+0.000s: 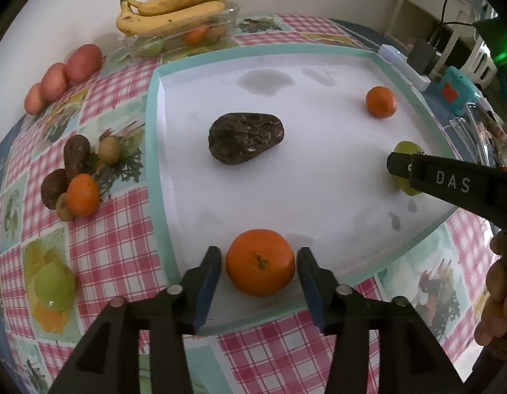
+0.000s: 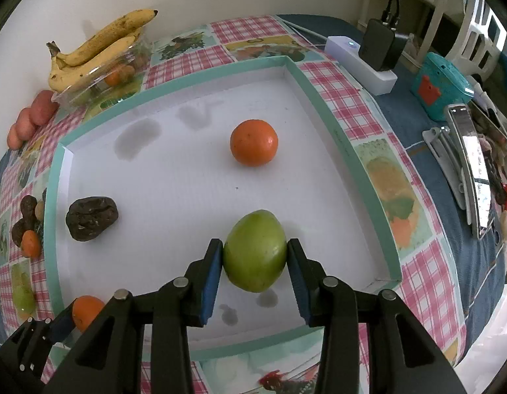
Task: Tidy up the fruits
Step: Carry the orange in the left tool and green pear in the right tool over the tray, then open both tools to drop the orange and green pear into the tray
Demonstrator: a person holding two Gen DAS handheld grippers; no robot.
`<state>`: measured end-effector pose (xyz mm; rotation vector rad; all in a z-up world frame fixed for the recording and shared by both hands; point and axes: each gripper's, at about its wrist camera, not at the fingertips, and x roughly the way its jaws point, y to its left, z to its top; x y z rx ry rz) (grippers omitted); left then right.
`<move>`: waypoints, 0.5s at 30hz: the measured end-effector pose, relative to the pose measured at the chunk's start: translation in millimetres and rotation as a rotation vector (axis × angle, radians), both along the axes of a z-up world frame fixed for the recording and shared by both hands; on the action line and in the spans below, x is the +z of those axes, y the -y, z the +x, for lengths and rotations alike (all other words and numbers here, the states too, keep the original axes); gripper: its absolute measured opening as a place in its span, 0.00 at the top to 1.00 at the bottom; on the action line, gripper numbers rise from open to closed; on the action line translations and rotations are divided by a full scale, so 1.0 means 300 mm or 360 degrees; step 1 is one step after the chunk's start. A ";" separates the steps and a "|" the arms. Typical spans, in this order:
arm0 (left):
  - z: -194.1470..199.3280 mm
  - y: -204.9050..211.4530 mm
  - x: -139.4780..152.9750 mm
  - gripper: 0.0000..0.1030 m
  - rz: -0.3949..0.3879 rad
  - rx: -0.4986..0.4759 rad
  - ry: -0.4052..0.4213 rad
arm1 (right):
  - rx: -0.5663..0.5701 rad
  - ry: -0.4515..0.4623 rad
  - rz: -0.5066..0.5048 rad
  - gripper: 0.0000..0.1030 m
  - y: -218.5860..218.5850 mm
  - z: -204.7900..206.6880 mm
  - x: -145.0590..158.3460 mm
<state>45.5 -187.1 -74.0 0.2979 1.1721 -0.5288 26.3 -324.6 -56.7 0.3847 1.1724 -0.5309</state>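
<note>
Round glossy orange (image 1: 260,262) between left gripper (image 1: 259,264) blue pads; wrinkled dark avocado (image 1: 246,138) beyond

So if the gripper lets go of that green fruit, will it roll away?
Probably a little. The green fruit is rounded and smooth, so it could wobble or roll on the flat white tray. Its skin looks shiny, so the right gripper pads, which seem to touch both its sides, might slip. It looks firm, not squashy, and the tray's raised rim should stop it.
</note>
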 end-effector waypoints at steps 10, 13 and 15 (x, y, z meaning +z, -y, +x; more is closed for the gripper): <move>-0.014 -0.014 0.098 0.37 -0.0113 -0.0013 0.0043 | -0.0024 0.0119 -0.0006 0.47 0.013 -0.012 0.057; 0.010 -0.060 0.135 0.35 -0.0167 0.0073 0.0052 | -0.0041 0.0178 -0.0022 0.45 0.013 -0.019 0.088; 0.029 -0.087 0.151 0.34 -0.0170 0.0155 0.0055 | -0.0056 0.0206 -0.0023 0.41 0.019 -0.026 0.102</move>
